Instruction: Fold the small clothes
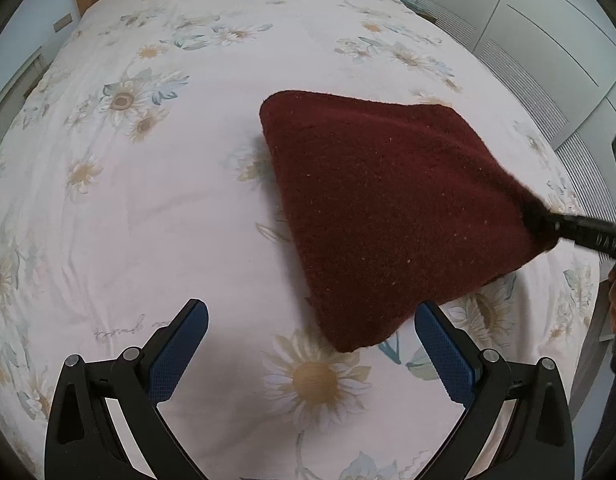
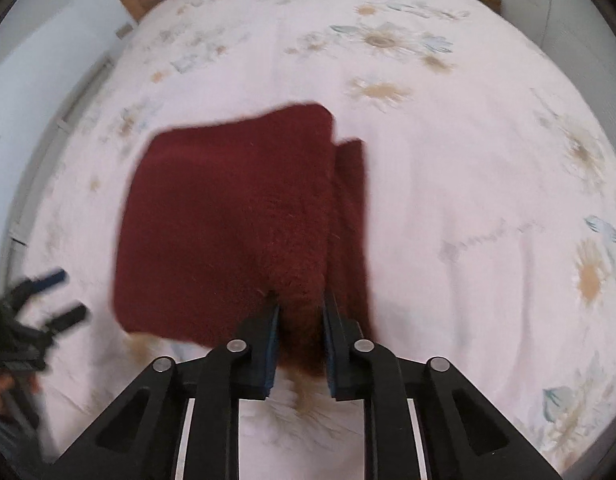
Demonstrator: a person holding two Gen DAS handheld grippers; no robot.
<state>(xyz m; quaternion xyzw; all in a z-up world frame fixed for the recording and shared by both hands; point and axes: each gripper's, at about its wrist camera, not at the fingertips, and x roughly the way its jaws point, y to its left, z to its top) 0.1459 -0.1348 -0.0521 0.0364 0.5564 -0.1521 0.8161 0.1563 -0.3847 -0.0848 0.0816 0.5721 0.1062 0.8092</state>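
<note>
One dark red cloth (image 1: 388, 208) is all I have to work with, and it hangs lifted above the bed (image 1: 147, 200), pinched at its right-hand edge by my right hand-held gripper (image 2: 299, 320). Those blue-padded jaws are closed on a bunched bit of the fabric, which fans away from the fingers toward the head of the bed. My left hand-held gripper (image 1: 312, 344) is spread wide and holds nothing. It sits low over the sheet, just beside the cloth's nearest corner, which dips between and a little beyond its fingers, toward the right one.

So the relation that matters: the free part of the cloth lies ahead and to the right of my left hand, and that left hand is the nearer one to the loose corner and the far-left edge. The long run of the cloth goes roughly from the right grip across toward the left.

It looks like a thick, fuzzy knit or terry, flecked with pale lint, already doubled, since I see a second layer showing along its right side in the right wrist view. That view is smeared, so I can't be sure how many layers there are. The bedsheet is pale pink cotton printed with daisies, lightly creased. A soft, heavy piece like this should drape rather than hold a crease.
</note>
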